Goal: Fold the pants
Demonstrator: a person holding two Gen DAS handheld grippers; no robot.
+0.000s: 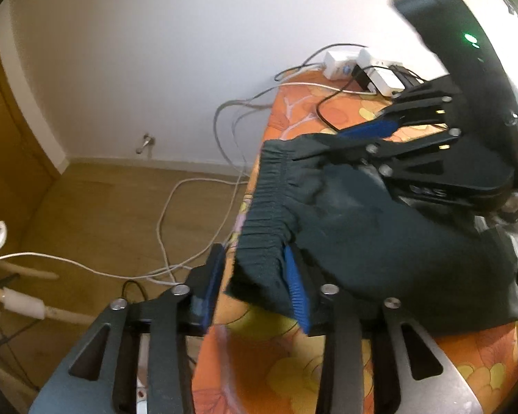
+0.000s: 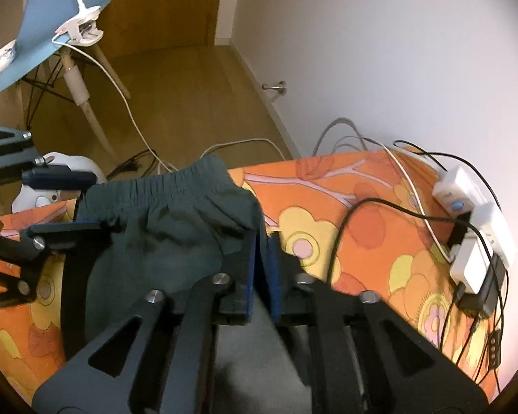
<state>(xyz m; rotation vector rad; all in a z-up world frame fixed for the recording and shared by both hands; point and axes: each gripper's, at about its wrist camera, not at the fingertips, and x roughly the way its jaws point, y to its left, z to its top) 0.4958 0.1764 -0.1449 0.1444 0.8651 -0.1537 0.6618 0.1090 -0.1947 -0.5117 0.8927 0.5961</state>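
Note:
Dark green pants (image 1: 362,234) (image 2: 176,227) with a gathered elastic waistband lie bunched on a table covered in orange flowered cloth (image 1: 259,362) (image 2: 328,189). My left gripper (image 1: 255,283) (image 2: 76,203) is open. One corner of the waistband hangs between its blue pads and rests against the right pad only. My right gripper (image 2: 262,272) (image 1: 319,145) is at the other end of the waistband. Its pads stand a little apart, and the edge of the pants runs into the narrow gap. Most of the pants legs are hidden behind the grippers.
White power strips and chargers (image 2: 473,241) (image 1: 362,69) with black and white cables sit at the far corner of the table. More cables (image 1: 169,207) trail over the wooden floor. A blue chair (image 2: 51,17) with a white clip stands beyond the table's edge.

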